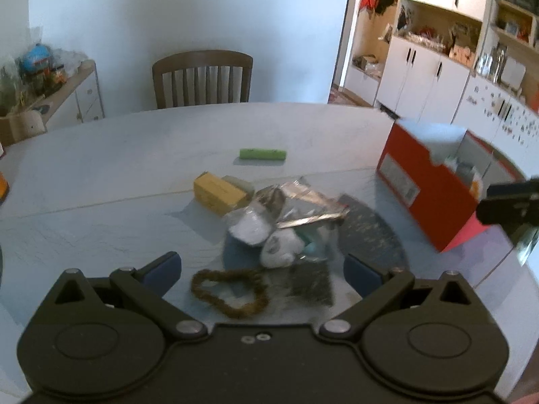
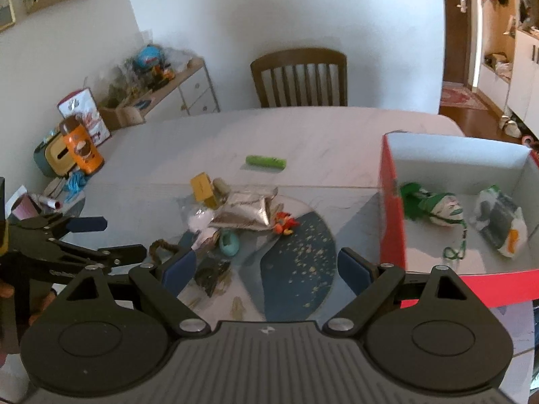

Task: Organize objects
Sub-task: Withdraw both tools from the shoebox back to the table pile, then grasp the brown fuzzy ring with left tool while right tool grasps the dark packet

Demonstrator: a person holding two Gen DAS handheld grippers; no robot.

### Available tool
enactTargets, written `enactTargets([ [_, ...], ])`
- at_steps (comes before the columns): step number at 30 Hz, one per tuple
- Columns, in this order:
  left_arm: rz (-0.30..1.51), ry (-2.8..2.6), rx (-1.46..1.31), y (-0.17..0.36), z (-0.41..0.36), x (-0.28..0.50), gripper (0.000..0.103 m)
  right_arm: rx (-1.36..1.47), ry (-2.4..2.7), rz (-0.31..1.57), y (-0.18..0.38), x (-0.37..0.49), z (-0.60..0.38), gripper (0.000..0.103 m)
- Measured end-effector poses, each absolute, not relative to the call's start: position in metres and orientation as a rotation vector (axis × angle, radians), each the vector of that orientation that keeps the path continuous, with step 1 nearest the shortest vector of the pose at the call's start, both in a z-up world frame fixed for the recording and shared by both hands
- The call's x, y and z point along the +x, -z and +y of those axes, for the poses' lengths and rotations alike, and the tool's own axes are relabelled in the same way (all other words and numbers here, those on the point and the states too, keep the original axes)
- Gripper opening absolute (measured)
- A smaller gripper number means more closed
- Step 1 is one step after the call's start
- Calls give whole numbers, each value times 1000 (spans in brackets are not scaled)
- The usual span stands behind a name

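A heap of small objects lies mid-table: a silver foil pouch (image 1: pixel 296 207) (image 2: pixel 244 210), a yellow box (image 1: pixel 219 193) (image 2: pixel 202 190), a white soft toy (image 1: pixel 279 247), a brown braided ring (image 1: pixel 229 291) (image 2: pixel 161 247), a teal egg-shaped piece (image 2: pixel 229 242) and a red-orange figurine (image 2: pixel 284 224). A green tube (image 1: pixel 262 154) (image 2: pixel 266 161) lies farther back. My left gripper (image 1: pixel 262 271) (image 2: pixel 111 239) is open just before the ring. My right gripper (image 2: pixel 266 267) hangs open above a dark blue mat (image 2: pixel 299 252), left of the red box (image 2: pixel 392 202) (image 1: pixel 427 195).
Inside the red box lie a green-and-white plush (image 2: pixel 434 207) and a plastic packet (image 2: pixel 502 222). A wooden chair (image 2: pixel 299 77) stands behind the table. An orange bottle (image 2: pixel 81 148) and clutter sit at the table's left end. Cabinets (image 1: pixel 424 77) line the right wall.
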State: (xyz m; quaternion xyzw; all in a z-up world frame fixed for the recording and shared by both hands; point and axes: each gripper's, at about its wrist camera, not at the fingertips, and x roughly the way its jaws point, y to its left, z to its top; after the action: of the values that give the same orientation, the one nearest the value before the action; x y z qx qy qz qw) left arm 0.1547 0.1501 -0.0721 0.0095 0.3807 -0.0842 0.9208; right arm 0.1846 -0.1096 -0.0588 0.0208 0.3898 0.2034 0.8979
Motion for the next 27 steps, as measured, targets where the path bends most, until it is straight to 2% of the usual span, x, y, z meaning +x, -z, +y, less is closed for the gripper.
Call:
enactTargets([
  [13,818,202,138,130,152,164,102,-120,-476,868,107,206,-42,92],
  [19,832,208,155,145,152,168,101,-98,-483,913,124,223,-29,92],
  [22,823,212,174,147,151,169,95,-77,-486,938,132,230,-23,92],
  [27,822,217,194,151,147,172,78,-61,-497,972,143,239,-13,91],
])
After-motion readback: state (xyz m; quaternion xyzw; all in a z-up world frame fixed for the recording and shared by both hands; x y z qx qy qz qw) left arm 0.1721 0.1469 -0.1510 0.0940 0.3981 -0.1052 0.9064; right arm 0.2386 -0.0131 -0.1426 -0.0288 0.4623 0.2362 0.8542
